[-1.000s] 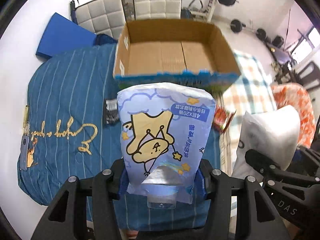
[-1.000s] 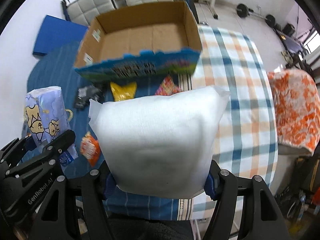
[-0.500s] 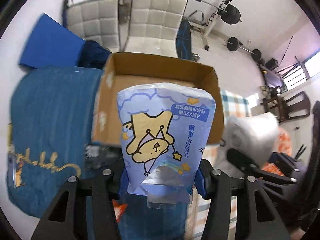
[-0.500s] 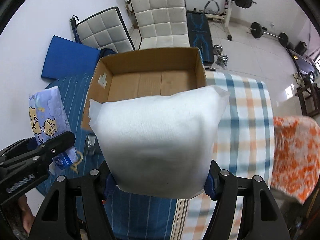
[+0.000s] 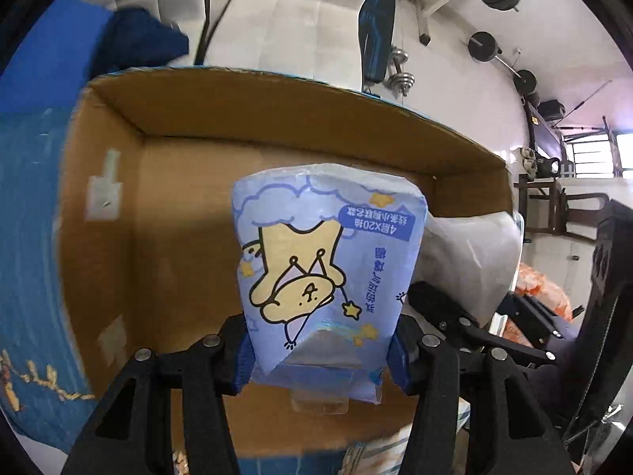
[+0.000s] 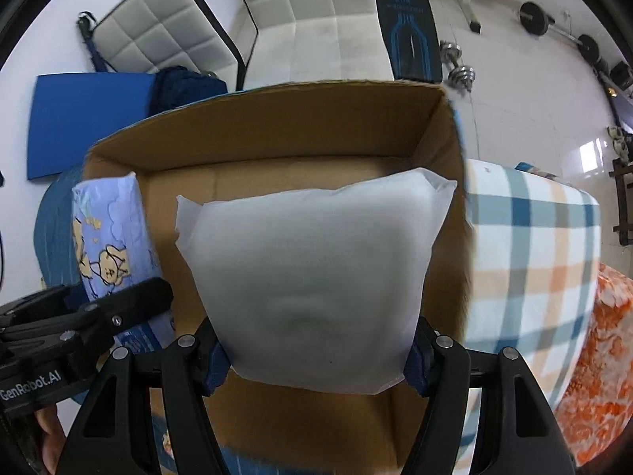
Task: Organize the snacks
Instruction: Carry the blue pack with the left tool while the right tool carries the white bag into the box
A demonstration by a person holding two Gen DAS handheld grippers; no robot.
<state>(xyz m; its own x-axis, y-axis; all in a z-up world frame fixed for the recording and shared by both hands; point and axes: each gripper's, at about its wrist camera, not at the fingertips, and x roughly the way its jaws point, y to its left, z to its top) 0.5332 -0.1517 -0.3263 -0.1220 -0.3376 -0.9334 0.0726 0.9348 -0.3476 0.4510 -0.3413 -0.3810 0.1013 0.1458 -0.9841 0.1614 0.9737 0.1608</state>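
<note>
My left gripper (image 5: 320,350) is shut on a light blue packet printed with a yellow cartoon bear (image 5: 324,261), held over the open cardboard box (image 5: 178,213). My right gripper (image 6: 316,350) is shut on a plain white packet (image 6: 312,253), also held above the box (image 6: 277,134). In the right wrist view the blue packet (image 6: 110,237) and the left gripper show at the left. The white packet (image 5: 470,253) appears at the right of the left wrist view. The visible box floor is bare cardboard.
The box rests on a blue striped cloth (image 5: 23,237) and a checked cloth (image 6: 530,261). White padded chairs (image 6: 308,19), a blue mat (image 6: 83,118) and gym weights (image 6: 459,71) stand on the floor beyond. An orange patterned fabric (image 6: 601,356) lies at the right.
Both grippers have carried their packets forward, from short of the box to above its inside. The loose snacks on the cloth have dropped out of view.
</note>
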